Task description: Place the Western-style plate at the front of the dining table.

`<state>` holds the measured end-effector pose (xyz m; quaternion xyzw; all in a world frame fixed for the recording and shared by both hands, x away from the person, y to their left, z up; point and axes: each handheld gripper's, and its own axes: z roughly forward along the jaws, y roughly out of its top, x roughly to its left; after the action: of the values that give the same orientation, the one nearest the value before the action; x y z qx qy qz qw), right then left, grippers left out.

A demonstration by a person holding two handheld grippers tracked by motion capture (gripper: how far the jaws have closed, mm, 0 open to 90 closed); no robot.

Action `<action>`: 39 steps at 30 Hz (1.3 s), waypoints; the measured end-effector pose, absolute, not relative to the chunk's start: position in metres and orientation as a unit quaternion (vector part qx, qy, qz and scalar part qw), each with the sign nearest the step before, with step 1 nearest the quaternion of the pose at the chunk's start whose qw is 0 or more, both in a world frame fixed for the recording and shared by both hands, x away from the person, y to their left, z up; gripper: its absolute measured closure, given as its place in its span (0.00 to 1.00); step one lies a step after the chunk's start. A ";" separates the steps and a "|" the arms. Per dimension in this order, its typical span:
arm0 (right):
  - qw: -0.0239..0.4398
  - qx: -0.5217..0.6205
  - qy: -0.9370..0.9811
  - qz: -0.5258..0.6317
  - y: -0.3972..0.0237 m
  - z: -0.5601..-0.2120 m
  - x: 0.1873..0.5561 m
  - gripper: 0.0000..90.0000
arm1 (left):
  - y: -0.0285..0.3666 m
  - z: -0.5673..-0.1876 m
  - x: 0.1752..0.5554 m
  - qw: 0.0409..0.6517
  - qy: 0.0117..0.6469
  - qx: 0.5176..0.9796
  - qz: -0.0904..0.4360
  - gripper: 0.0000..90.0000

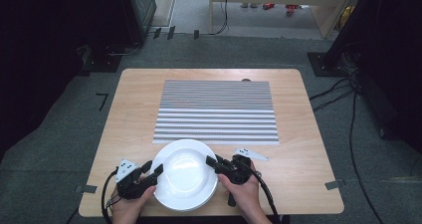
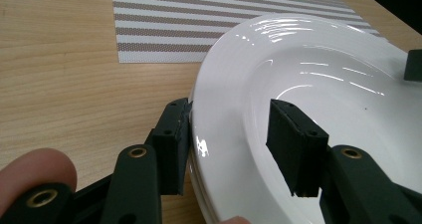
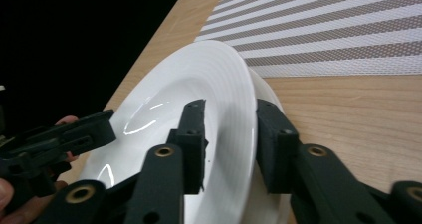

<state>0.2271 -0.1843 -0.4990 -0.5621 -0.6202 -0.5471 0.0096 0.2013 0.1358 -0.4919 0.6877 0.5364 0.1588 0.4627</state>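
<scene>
White plate (image 1: 185, 171) straddled by two grippers at the near edge of a wooden table (image 1: 134, 114).

Two hands come in from the bottom of the high view, one gripper in each. The left gripper (image 1: 152, 170) has its jaws apart around the plate's left rim, one jaw under or outside the rim and one over the bowl; the left gripper view shows a gap at the inner jaw (image 2: 293, 147). The right gripper (image 1: 213, 163) likewise brackets the right rim, its jaws close to the china on both sides; whether they pinch it I cannot tell. Just beyond lies one striped placemat (image 1: 216, 112). Farther off, several black cables (image 1: 348, 114) cross the grey floor.
</scene>
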 end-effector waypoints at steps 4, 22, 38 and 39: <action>0.017 -0.558 -0.616 -0.556 -0.188 -0.500 0.229 0.85 | 0.135 -0.492 0.201 0.464 0.536 0.687 0.160 0.57; -0.019 -0.493 -0.623 -0.607 -0.186 -0.504 0.229 0.85 | 0.139 -0.497 0.205 0.462 0.542 0.690 0.128 0.51; -0.058 -0.480 -0.635 -0.603 -0.176 -0.500 0.228 0.83 | 0.144 -0.495 0.203 0.473 0.551 0.673 0.143 0.67; -0.059 -0.482 -0.635 -0.601 -0.176 -0.501 0.229 0.83 | 0.145 -0.494 0.202 0.479 0.553 0.667 0.138 0.69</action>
<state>0.2287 -0.1755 -0.5011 -0.4817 -0.6348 -0.6012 -0.0590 0.2024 0.1453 -0.4942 0.6673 0.5529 0.1384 0.4795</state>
